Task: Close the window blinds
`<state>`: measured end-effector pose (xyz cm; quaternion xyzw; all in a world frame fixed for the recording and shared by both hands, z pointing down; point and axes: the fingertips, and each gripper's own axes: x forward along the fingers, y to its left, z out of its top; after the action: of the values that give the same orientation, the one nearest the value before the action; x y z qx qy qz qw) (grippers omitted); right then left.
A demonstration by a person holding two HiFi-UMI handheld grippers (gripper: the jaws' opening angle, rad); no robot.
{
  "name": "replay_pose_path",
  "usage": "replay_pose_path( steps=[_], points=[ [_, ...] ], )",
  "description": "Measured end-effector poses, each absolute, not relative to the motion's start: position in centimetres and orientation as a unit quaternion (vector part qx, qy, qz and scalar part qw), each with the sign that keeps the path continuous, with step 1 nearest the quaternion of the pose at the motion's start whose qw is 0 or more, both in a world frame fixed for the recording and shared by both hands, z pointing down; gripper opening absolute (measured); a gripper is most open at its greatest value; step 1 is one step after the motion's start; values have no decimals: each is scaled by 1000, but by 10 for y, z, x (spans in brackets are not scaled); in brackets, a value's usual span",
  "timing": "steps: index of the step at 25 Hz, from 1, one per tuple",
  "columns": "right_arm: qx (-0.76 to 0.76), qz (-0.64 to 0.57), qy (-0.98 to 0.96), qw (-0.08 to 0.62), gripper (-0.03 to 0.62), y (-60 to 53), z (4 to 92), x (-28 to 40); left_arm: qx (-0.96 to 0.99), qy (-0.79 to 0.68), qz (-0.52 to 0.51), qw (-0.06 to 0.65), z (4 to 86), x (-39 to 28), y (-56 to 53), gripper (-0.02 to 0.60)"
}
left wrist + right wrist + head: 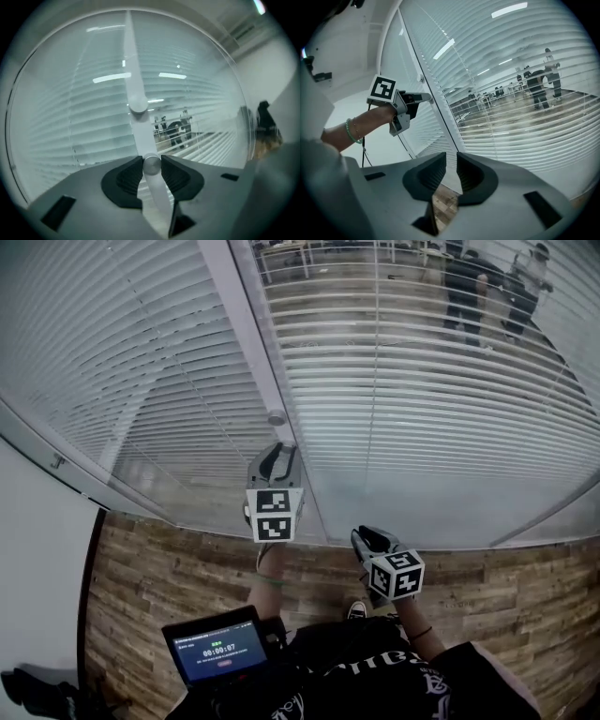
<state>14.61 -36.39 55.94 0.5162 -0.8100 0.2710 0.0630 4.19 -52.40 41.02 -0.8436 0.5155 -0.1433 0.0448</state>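
Note:
White slatted blinds (422, 390) hang behind glass on both sides of a white mullion (246, 334). The left pane's slats (122, 362) look more closed than the right pane's, which let the room beyond show. My left gripper (278, 451) is raised against the mullion. In the left gripper view its pads press on a small round metal knob (151, 165), and a second knob (138, 104) sits higher on the mullion. The left gripper (423, 97) also shows in the right gripper view. My right gripper (367, 538) is held lower, its jaws (451, 161) slightly apart and empty.
Several people (487, 287) stand beyond the glass on the right. A wooden floor (169, 568) runs below the window, and a white wall (37, 549) is at the left. A device with a lit screen (217, 650) hangs at the person's chest.

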Motion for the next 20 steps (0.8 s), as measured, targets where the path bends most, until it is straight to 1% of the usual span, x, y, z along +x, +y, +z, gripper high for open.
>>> replay_pose_path(
  steps=[4,6,8,9,10,11,12,13,15,16,17,18,20],
  points=[
    [516,272,-810,64,81,-364,560,147,-802,499,-257,204,414,48,-522,126],
    [514,274,-810,64,81,-365,561,145,-778,483,-298,271,416,50,-521,126],
    [511,275,-812,66,81,-365,562,142,-763,469,-313,315,418,52,-521,126],
    [509,276,-813,67,81,-365,563,140,-762,466,-311,324,419,52,-521,126],
    [507,277,-814,68,81,-365,563,139,-769,469,-300,316,420,52,-522,126],
    [505,277,-814,69,81,-365,564,137,-785,475,-278,285,420,51,-522,126],
    [504,278,-815,69,81,-364,564,135,-810,482,-242,230,419,50,-522,126],
    [503,278,-815,70,81,-364,564,134,-838,487,-190,157,416,49,-521,129],
    [502,279,-816,70,81,-363,564,134,-874,482,-55,-5,407,47,-518,163],
    [503,278,-815,70,81,-361,565,134,-876,477,10,-73,402,44,-515,169],
    [504,279,-815,69,81,-360,565,135,-870,473,63,-126,399,40,-513,169],
    [505,279,-814,69,81,-358,565,137,-861,471,102,-163,398,35,-512,169],
    [508,281,-811,68,81,-357,566,139,-846,464,149,-216,401,30,-515,169]
  ],
)
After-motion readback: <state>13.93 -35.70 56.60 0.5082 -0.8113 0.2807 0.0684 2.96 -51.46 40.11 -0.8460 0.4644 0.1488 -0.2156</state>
